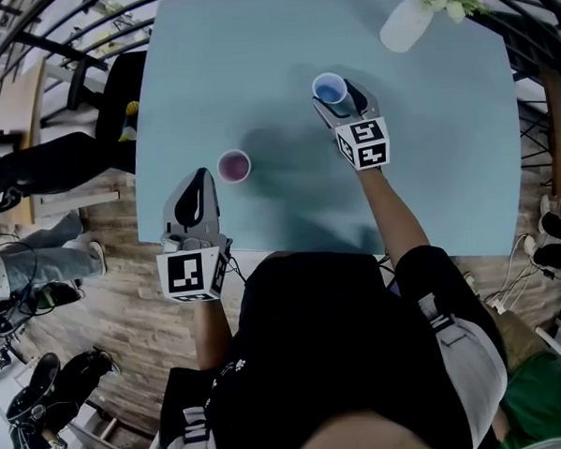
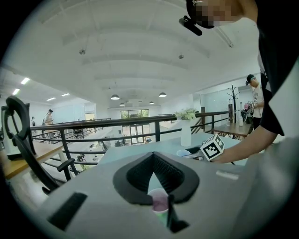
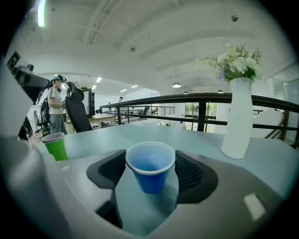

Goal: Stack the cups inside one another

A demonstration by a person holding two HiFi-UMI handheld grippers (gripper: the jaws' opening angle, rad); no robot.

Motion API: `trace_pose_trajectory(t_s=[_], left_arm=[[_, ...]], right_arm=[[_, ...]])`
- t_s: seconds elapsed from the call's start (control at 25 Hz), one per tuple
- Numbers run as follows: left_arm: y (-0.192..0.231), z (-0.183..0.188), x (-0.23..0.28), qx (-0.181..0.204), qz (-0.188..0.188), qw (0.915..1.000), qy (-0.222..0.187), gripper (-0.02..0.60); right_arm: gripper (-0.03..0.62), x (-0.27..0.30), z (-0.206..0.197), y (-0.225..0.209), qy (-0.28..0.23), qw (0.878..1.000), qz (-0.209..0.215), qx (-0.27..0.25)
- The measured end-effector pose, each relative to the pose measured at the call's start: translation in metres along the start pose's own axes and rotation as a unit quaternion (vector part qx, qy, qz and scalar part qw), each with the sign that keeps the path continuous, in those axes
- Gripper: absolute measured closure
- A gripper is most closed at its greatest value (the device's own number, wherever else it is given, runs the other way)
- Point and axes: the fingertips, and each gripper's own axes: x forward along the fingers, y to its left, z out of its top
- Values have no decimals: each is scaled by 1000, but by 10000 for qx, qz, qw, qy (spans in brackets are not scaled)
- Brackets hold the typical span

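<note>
Right gripper jaws wide, straddling upright blue plastic cup on pale blue surface, no squeeze. Left gripper jaws tips-together, empty; green plastic cup just ahead. Cups likely light, crushable: grip mid-wall gently.

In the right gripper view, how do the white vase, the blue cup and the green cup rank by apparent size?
1. white vase
2. blue cup, though it is nearest the camera
3. green cup, farther away, so true cup sizes stay unsure
</note>
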Motion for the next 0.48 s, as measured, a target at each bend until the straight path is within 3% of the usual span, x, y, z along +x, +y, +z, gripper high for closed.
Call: trace_pose_trajectory(t_s=[0.48], left_arm=[[-5,3,-5,-17,-84,9998,-150,591]], right_arm=[[267,-30,25,15,-246,9996,104,-44]])
